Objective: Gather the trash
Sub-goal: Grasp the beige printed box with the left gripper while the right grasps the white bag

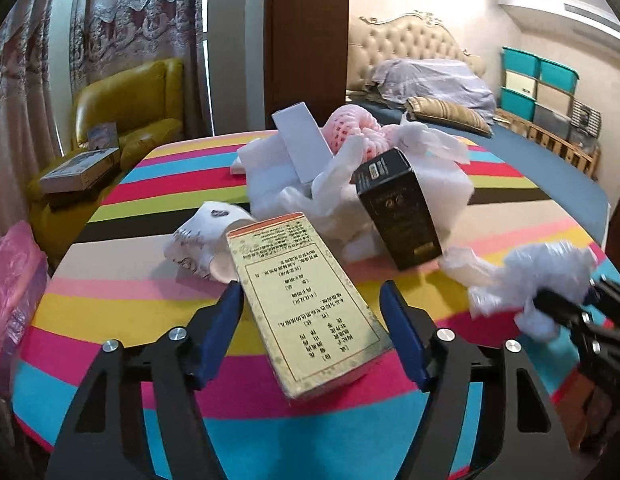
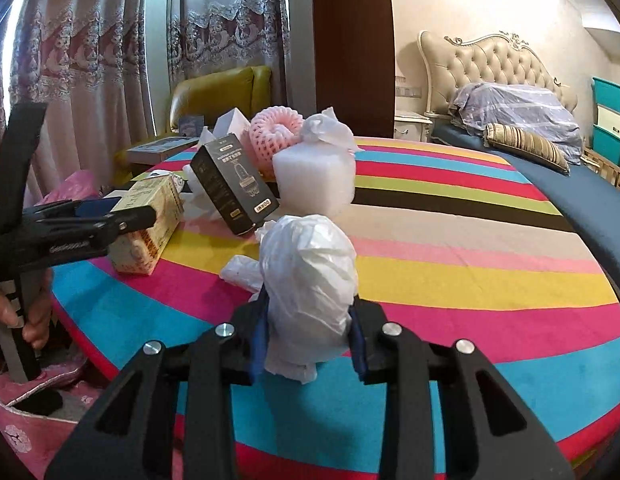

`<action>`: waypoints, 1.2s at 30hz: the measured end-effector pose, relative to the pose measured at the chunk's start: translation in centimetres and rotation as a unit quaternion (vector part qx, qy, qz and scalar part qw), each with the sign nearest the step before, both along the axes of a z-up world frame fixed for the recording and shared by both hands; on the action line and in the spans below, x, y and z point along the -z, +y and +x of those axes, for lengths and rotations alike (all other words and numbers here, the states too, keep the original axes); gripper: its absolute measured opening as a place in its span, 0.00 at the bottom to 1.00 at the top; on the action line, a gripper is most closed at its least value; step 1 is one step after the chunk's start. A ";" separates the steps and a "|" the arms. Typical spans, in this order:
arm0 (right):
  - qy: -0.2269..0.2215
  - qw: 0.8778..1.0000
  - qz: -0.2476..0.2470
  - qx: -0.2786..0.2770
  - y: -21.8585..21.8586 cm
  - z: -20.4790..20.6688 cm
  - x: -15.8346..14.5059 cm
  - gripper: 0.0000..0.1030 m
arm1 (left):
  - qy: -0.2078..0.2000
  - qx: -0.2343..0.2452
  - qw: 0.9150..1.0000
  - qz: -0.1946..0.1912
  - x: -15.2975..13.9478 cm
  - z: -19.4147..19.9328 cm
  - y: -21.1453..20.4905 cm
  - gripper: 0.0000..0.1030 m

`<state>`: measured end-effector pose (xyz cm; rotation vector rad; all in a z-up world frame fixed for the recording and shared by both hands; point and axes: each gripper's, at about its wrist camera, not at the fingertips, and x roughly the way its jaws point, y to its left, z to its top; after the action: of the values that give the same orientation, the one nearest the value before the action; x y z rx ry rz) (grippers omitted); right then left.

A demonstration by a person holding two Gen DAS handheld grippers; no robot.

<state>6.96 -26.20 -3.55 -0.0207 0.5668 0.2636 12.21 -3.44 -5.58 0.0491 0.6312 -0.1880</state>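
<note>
On the round striped table [image 1: 121,308] lies a trash pile. My left gripper [image 1: 312,312] is open, its blue pads either side of a yellow carton [image 1: 305,300] that lies on the table; the carton also shows in the right wrist view [image 2: 149,224]. My right gripper [image 2: 307,332] is shut on a crumpled white plastic bag [image 2: 310,280], which also shows in the left wrist view [image 1: 522,284]. Behind stand a black box [image 1: 398,212], a crushed paper cup [image 1: 201,240], white foam [image 2: 314,180], pink fruit netting [image 2: 273,132] and a white box [image 1: 301,144].
A pink bag [image 1: 13,280] hangs at the table's left edge. A yellow armchair [image 1: 125,112] with a flat box [image 1: 79,170] on it stands behind the table. A bed [image 2: 510,112] and teal storage bins [image 1: 538,84] are at the right.
</note>
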 end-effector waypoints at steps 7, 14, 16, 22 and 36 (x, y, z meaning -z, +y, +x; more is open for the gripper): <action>-0.003 1.000 -0.012 -0.023 1.5 -0.3 -0.1 0.31 | 0.012 -0.012 1.000 0.001 0.1 -1.0 2.2 0.66; 0.000 1.000 -0.017 -0.021 1.7 -0.4 -0.1 0.31 | 0.030 -0.021 0.999 -0.009 1.2 -0.1 2.5 0.62; -0.001 1.000 -0.015 -0.021 1.5 -0.4 -0.1 0.31 | 0.024 -0.015 1.000 -0.004 1.2 -0.4 2.3 0.57; -0.013 0.999 -0.022 -0.026 2.0 -0.8 -0.4 0.31 | -0.019 0.004 1.000 -0.001 -0.1 -2.3 2.2 0.49; -0.028 0.998 -0.029 -0.053 3.8 -1.1 -1.8 0.31 | -0.071 -0.004 0.997 0.001 -1.4 -4.9 4.2 0.49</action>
<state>5.82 -22.38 -1.72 -0.1153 0.5189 0.3493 7.33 0.74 -4.16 0.0618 0.4896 -0.1739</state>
